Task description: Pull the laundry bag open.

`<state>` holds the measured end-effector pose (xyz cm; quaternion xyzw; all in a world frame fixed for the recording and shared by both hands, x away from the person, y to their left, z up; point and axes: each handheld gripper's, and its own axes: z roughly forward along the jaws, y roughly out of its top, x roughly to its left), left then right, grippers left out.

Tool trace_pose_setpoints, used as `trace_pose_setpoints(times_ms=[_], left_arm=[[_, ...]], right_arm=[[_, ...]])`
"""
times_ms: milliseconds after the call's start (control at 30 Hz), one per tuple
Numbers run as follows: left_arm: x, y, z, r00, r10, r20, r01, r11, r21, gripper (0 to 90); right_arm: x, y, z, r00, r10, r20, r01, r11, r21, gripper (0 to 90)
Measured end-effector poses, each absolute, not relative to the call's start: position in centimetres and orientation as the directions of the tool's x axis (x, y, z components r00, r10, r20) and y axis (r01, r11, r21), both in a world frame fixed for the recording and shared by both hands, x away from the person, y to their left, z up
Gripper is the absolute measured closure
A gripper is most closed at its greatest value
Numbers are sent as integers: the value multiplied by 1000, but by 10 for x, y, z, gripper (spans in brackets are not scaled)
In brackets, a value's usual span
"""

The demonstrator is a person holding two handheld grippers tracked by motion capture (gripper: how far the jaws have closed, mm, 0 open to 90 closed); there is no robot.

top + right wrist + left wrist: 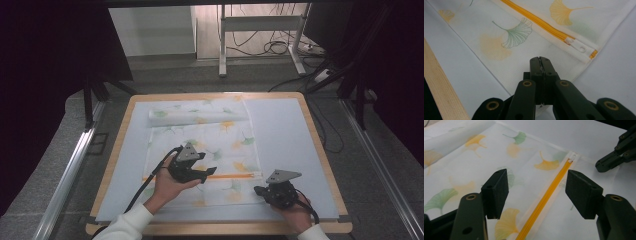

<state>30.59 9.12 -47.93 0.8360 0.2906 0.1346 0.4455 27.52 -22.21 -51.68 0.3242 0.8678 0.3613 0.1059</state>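
A pale grey mat with a light wooden rim covered the tabletop, and on it lay a flat white mesh bag printed with green and orange ginkgo leaves, its far edge folded or rolled into a band. An orange zipper ran across the bag close to its near edge.

From the lower left of the high view, a hand in a white sleeve reached forward and to the right, palm wrapped under the left gripper, which hovered over the bag just above the zipper line. In the left gripper view its jaws stood wide apart, holding nothing, with the orange zipper running between them toward the white slider at the bag's far corner.

At the lower right, the other hand held the right gripper pointing left, its tip at the bag's near right corner. In the right gripper view the jaws were pressed together on the bag's white hem, just short of the slider; whether fabric was pinched between them I could not tell.
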Motion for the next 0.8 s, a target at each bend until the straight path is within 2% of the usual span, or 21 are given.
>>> trace_pose_setpoints(times_ms=[200, 533, 800], left_arm=[[306, 70, -481, 824, 567, -14, 342, -477, 809, 350], [317, 42, -486, 845, 531, -65, 364, -483, 796, 370], [329, 21, -493, 853, 518, -66, 366, -504, 782, 378]], right_arm=[[273, -221, -517, -768, 639, 53, 488, 530, 694, 891], [272, -219, -519, -771, 635, 52, 488, 536, 688, 891], [272, -220, -519, -769, 637, 54, 491, 534, 688, 891]])
